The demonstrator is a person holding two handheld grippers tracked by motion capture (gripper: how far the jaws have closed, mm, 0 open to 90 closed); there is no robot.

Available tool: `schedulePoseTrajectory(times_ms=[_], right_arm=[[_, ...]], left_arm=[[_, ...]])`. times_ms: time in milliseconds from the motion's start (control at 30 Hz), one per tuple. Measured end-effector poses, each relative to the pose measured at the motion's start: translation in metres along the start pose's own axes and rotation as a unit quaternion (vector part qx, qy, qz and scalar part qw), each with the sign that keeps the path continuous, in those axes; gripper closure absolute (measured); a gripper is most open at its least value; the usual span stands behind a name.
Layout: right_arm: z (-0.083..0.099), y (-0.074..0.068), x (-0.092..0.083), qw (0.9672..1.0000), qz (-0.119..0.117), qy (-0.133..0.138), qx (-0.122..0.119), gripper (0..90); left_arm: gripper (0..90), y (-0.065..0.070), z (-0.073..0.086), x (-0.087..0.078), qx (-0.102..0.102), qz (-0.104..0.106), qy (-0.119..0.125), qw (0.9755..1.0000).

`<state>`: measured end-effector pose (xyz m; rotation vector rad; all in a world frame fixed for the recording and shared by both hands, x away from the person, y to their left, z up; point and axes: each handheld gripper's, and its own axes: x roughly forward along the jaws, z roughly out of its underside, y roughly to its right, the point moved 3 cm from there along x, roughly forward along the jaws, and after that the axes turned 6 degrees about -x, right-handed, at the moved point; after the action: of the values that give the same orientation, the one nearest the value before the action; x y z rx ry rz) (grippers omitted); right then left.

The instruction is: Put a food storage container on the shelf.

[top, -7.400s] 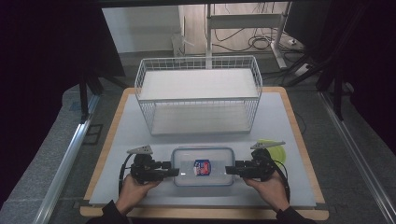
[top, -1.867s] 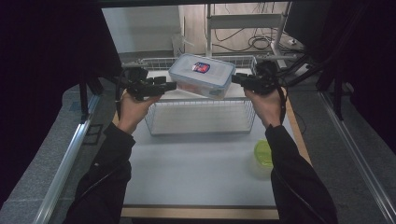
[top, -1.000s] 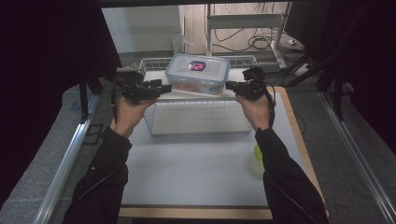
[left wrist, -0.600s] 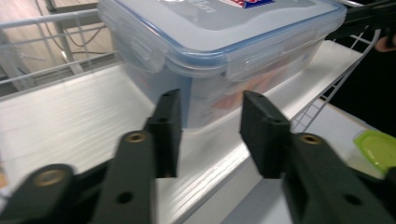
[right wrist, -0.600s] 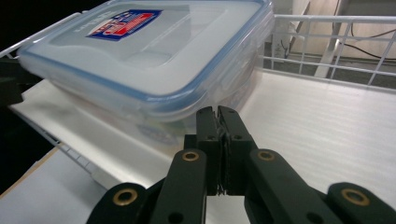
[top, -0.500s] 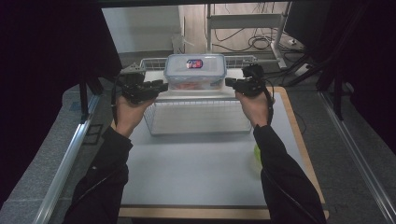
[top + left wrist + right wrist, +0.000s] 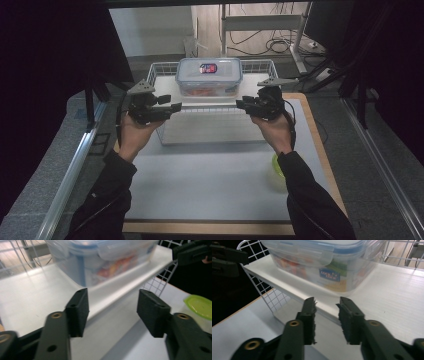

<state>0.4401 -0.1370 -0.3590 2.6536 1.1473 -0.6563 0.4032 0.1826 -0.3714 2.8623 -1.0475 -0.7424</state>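
— Left gripper (image 7: pixel 172 106) at centre left: pinching anything?
— No, jaws spread, just opened, nothing between. Right gripper (image 7: pixel 242 104) likewise.
— And the food container (image 7: pixel 209 76)?
— Upper centre, sitting on the wire rack's shelf (image 7: pixel 170 90).

A white-topped bench (image 7: pixel 220 185) with a wooden edge is seen standing on a grey speckled floor (image 7: pixel 50 170). Metal rails (image 7: pixel 70 175) are laid along both sides of it. Dark curtains (image 7: pixel 50 50) are hung to the left and right. Behind, a pale wall (image 7: pixel 150 25) is lit, and tangled cables (image 7: pixel 272 46) lie beneath what may be a metal-framed table (image 7: pixel 260 22).
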Motion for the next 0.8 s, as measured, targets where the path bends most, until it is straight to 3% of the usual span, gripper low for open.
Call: schedulePoseTrajectory(times_ms=[100,367,600,800], right_arm=[[0.007,-0.006,-0.004,0.9999,-0.004,-0.005,-0.014,51.8],[0.023,-0.022,-0.01,0.9985,-0.014,-0.013,-0.051,36.0],[0.042,-0.033,-0.015,0.9972,-0.027,-0.026,-0.065,29.3],[0.061,-0.041,-0.018,0.9974,-0.036,-0.031,-0.055,22.4]], left_arm=[[33.0,0.011,0.013,-0.003,0.012,0.006,-0.008,0.9999],[26.0,0.038,0.037,-0.011,0.05,0.013,-0.024,0.9984],[24.2,0.05,0.058,-0.014,0.05,0.02,-0.037,0.9978],[20.8,0.062,0.078,-0.018,0.056,0.014,-0.048,0.9972]])
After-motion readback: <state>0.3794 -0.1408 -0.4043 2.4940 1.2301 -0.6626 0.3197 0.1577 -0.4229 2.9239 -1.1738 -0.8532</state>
